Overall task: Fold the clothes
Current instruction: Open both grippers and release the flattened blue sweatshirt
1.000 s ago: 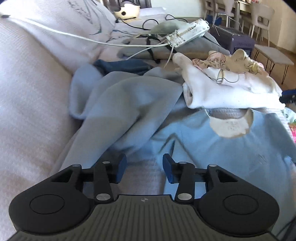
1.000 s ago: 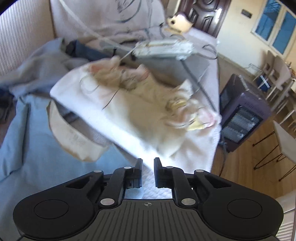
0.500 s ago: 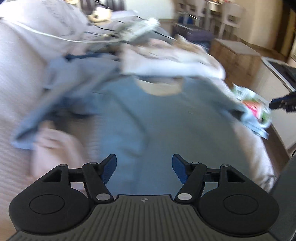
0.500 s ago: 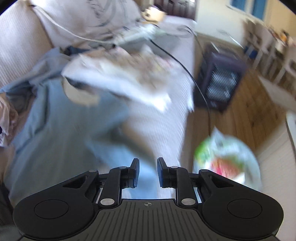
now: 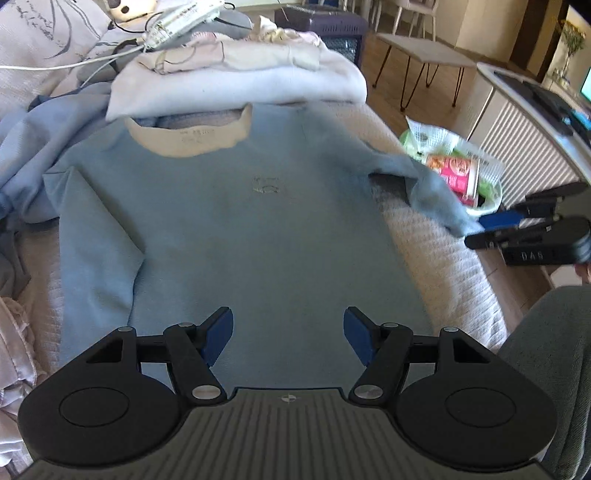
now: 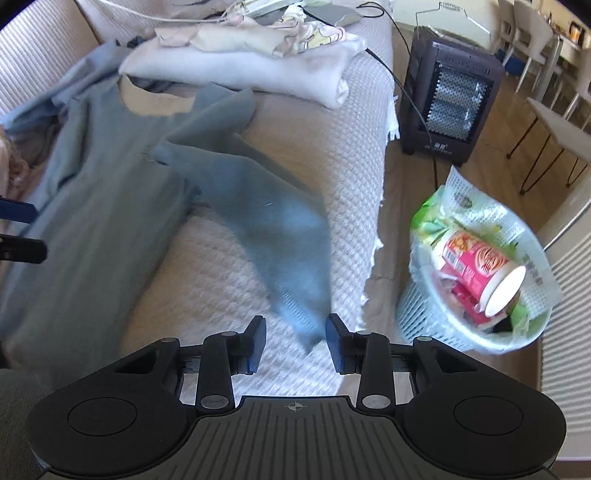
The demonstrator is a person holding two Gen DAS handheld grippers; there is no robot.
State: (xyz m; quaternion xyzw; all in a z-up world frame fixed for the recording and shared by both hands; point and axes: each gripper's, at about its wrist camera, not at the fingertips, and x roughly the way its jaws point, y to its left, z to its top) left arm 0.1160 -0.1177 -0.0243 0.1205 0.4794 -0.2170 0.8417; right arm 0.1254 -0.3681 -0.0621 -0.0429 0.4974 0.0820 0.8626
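**Sweater spread flat, both tools open**

Sweater point(image 5: 229, 221) cloth, pale blue, fills the near ground, lying front-up on a white woven cover point(image 6: 332, 155) over what looks like a sofa or bed. The left tool point(image 5: 288, 338) hangs over the sweater's lower body with its jaws well apart and nothing between them; they widened a moment ago. The right tool point(image 6: 295, 338) hovers at the cover's right edge, jaws partly apart and just been opening, with the cuff of the sweater's sleeve point(image 6: 280, 236) lying in the gap; the pads do not press it. That sleeve runs loose and blurred across the bare cover, which offers the only open room, a strip to the right of the sweater's body. Past the fringed edge the floor drops away, with one white basket point(image 6: 436, 325) of rubbish just beside it. At the collar, one folded pile point(image 5: 236, 81) of light clothes overlaps the sweater's top edge. More blue cloth is bunched at the far left. Beyond stand one dark heater point(image 6: 454, 88), a power strip point(image 5: 184, 20) with cables, and chairs.
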